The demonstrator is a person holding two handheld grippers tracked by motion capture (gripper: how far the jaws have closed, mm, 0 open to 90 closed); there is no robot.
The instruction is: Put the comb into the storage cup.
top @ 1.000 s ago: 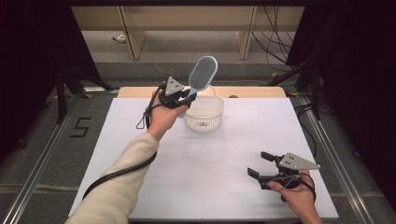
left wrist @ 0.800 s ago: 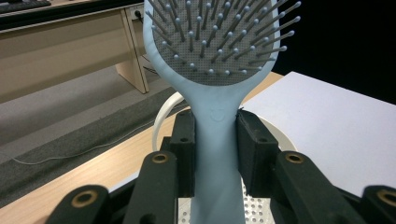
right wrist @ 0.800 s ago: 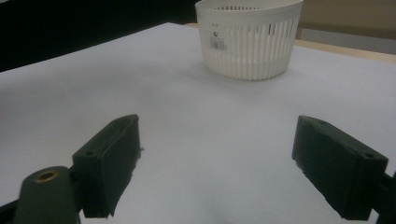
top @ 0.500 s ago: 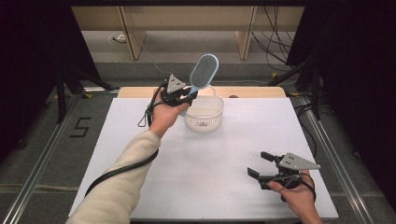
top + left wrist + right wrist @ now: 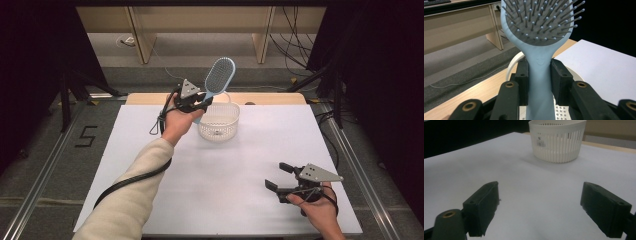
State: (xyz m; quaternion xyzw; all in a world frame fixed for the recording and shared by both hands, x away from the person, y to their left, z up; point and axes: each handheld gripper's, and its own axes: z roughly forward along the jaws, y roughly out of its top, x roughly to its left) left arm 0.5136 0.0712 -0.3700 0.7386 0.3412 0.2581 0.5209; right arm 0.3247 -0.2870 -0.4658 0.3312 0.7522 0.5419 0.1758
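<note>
Hairbrush held up over the basket, clamped by its handle.

The light blue hairbrush [image 5: 218,77] looks light and stiff, a smooth plastic handle that could slip, with springy bristles best left alone; the narrow neck just below the head is the sensible place to take it, and that is where the left gripper [image 5: 196,102] has closed on it, one pad on each side. The head tilts toward one o'clock, above the eleven o'clock edge of the white basket [image 5: 218,121], which sits at twelve on the white table [image 5: 150,150]. The right gripper [image 5: 280,176] rests at five o'clock, jaws wide apart and empty. Compared with the earlier frames, nothing has visibly shifted: brush, basket and both hands hold the same places.
</note>
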